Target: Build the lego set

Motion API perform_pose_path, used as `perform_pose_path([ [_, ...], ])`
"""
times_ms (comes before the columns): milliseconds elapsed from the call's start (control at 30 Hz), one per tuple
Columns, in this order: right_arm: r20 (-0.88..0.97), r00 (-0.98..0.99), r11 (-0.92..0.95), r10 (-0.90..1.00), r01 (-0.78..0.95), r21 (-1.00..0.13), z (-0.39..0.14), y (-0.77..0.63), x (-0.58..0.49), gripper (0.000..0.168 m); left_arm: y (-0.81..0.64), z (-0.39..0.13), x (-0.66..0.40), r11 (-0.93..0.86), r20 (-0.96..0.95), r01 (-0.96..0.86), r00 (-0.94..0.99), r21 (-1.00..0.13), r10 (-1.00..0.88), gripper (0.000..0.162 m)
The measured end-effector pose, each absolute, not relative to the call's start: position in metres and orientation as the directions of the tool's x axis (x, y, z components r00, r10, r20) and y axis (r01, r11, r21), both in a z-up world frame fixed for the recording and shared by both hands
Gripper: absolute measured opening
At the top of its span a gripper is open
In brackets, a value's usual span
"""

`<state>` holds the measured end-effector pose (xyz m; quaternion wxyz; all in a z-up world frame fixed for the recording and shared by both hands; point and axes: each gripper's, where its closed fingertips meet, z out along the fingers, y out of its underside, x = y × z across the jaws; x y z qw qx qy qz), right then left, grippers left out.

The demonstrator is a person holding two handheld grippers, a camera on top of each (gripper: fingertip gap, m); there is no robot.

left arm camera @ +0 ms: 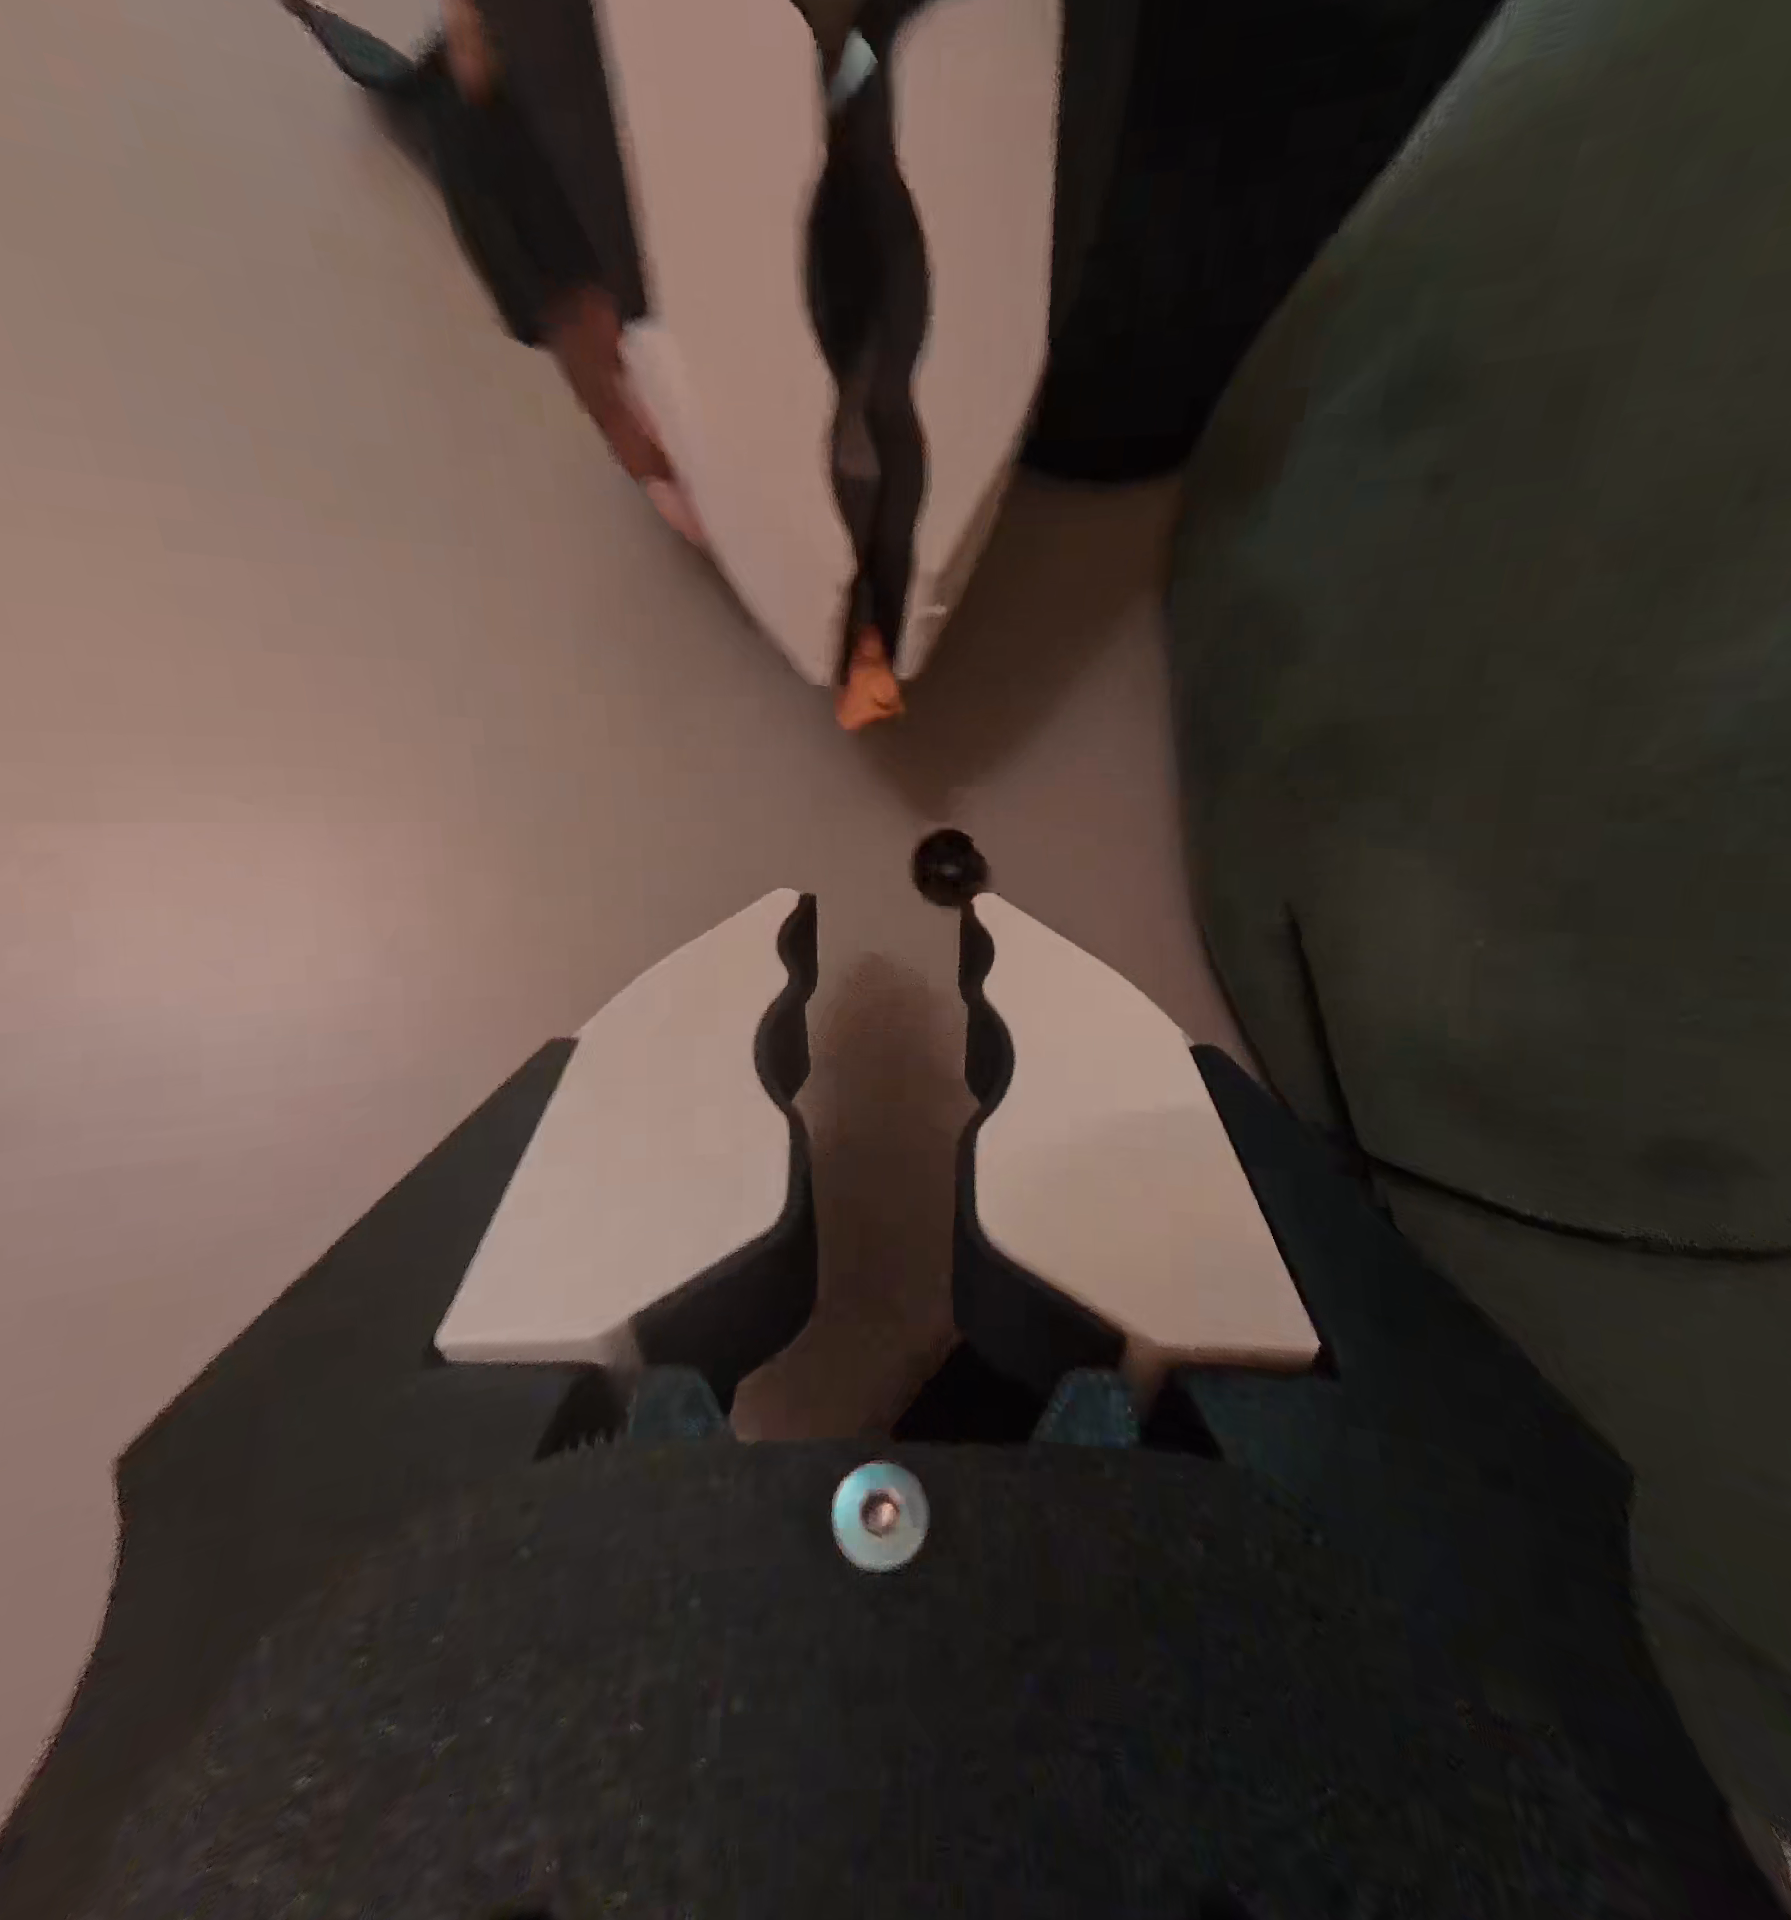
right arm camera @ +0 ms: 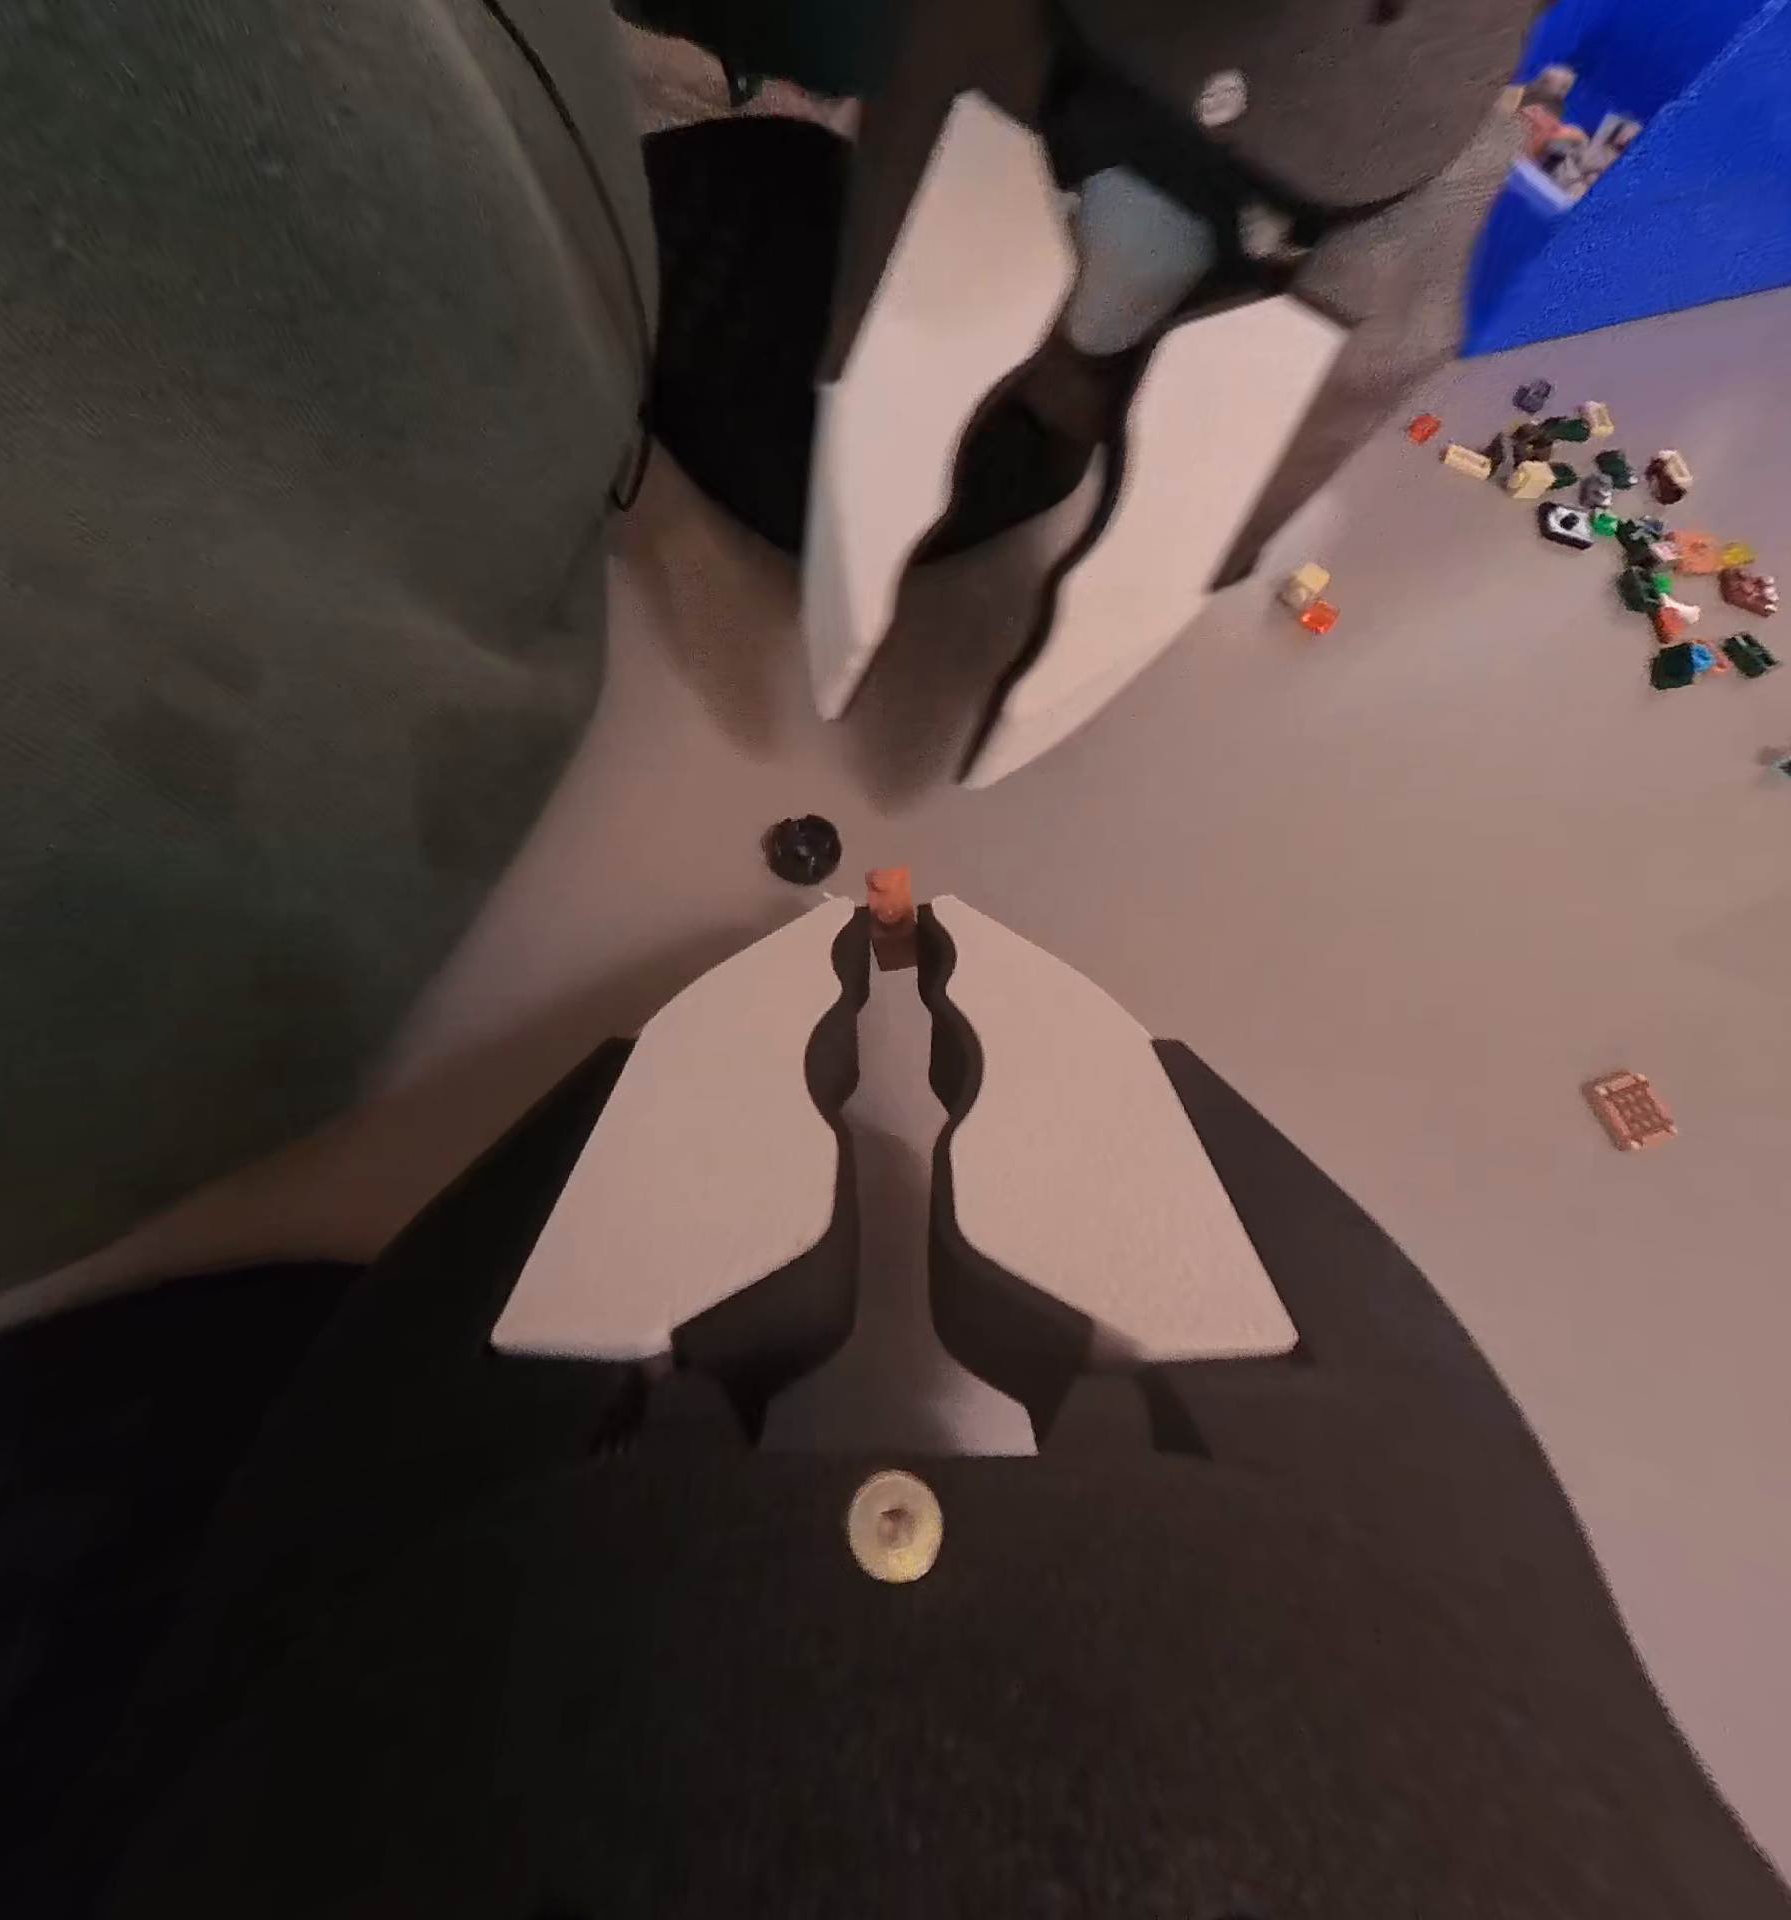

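My left gripper (left arm camera: 886, 904) is open and empty above the pale table. A small round black lego piece (left arm camera: 950, 863) lies just past its right fingertip. My right gripper (right arm camera: 889, 906) is shut on a small orange-brown lego piece (right arm camera: 889, 902) that sticks out past its tips. In the left wrist view the right gripper (left arm camera: 870, 665) points toward me with the orange piece (left arm camera: 868, 698) at its tip. In the right wrist view the left gripper (right arm camera: 906, 743) faces me, open, and the black round piece (right arm camera: 802, 849) lies on the table between the two grippers.
A heap of small loose lego pieces (right arm camera: 1639, 540) lies at the right, with a tan tile (right arm camera: 1629, 1112) nearer. A blue bin (right arm camera: 1670, 197) stands at the top right. A person's dark green clothing (right arm camera: 226, 623) fills the left side and also shows in the left wrist view (left arm camera: 1545, 727). Across from one pair of fingers to the other is roughly 4 centimeters. It is some 15 centimeters from my left tips to the tan tile (right arm camera: 1629, 1112).
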<state>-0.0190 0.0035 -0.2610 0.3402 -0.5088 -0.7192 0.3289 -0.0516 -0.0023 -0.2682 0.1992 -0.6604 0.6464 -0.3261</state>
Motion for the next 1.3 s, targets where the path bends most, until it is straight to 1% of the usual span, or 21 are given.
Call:
perform_pose_path([
  [67, 0.172, -0.237, 0.275, 0.956, 0.525, -0.805, -0.262, 0.006, -0.017, 0.008, -0.017, -0.280, -0.047, -0.043, 0.140, -0.741, -0.068, -0.670, -0.988, 0.029],
  [167, 0.190, -0.187, 0.262, 0.964, 0.532, -0.805, -0.259, 0.015, -0.012, 0.008, -0.021, -0.291, -0.040, 0.034, 0.038, -0.757, -0.078, -0.652, -0.996, 0.030],
  [300, 0.225, -0.111, 0.249, 0.968, 0.535, -0.807, -0.255, 0.026, 0.000, 0.008, -0.014, -0.295, -0.034, 0.109, -0.063, -0.767, -0.089, -0.632, -0.994, 0.022],
  [400, 0.230, -0.053, 0.224, 0.972, 0.515, -0.828, -0.252, 0.033, 0.008, 0.008, -0.009, -0.294, -0.031, 0.114, -0.072, -0.767, -0.089, -0.631, -0.993, 0.016],
  [500, 0.218, -0.010, 0.194, 0.976, 0.494, -0.847, -0.249, 0.038, 0.015, 0.008, -0.006, -0.284, -0.024, 0.014, 0.039, -0.732, -0.055, -0.681, -0.998, 0.015],
  [567, 0.207, 0.000, 0.182, 0.978, 0.477, -0.860, -0.247, 0.038, 0.017, 0.008, -0.004, -0.272, -0.018, -0.102, 0.179, -0.687, -0.041, -0.720, -0.983, 0.016],
  [600, 0.202, 0.002, 0.178, 0.979, 0.467, -0.867, -0.246, 0.038, 0.018, 0.008, -0.002, -0.268, -0.017, -0.174, 0.265, -0.670, -0.036, -0.721, -0.963, 0.016],
  [733, 0.182, -0.013, 0.170, 0.983, 0.434, -0.885, -0.243, 0.036, 0.017, 0.008, 0.019, -0.260, -0.013, -0.386, 0.500, -0.622, -0.010, -0.681, -0.866, 0.016],
  [800, 0.179, -0.027, 0.173, 0.984, 0.432, -0.885, -0.245, 0.033, 0.017, 0.008, 0.031, -0.262, -0.013, -0.434, 0.560, -0.630, -0.003, -0.645, -0.829, 0.016],
  [867, 0.169, -0.038, 0.169, 0.985, 0.434, -0.885, -0.247, 0.031, 0.016, 0.008, 0.047, -0.265, -0.014, -0.458, 0.580, -0.637, 0.022, -0.620, -0.815, 0.016],
  [1033, 0.154, -0.043, 0.157, 0.987, 0.441, -0.884, -0.252, 0.031, 0.017, 0.008, 0.093, -0.271, -0.021, -0.451, 0.529, -0.671, 0.102, -0.589, -0.843, 0.021],
  [1167, 0.146, -0.025, 0.142, 0.989, 0.438, -0.887, -0.252, 0.035, 0.019, 0.008, 0.119, -0.267, -0.024, -0.411, 0.447, -0.678, 0.134, -0.610, -0.884, 0.019],
  [1233, 0.143, -0.016, 0.136, 0.990, 0.439, -0.888, -0.252, 0.037, 0.020, 0.008, 0.115, -0.264, -0.024, -0.348, 0.405, -0.698, 0.090, -0.626, -0.910, 0.017],
  [1300, 0.141, -0.012, 0.132, 0.990, 0.438, -0.889, -0.253, 0.038, 0.020, 0.008, 0.107, -0.266, -0.025, -0.255, 0.323, -0.726, 0.047, -0.639, -0.945, 0.017],
])
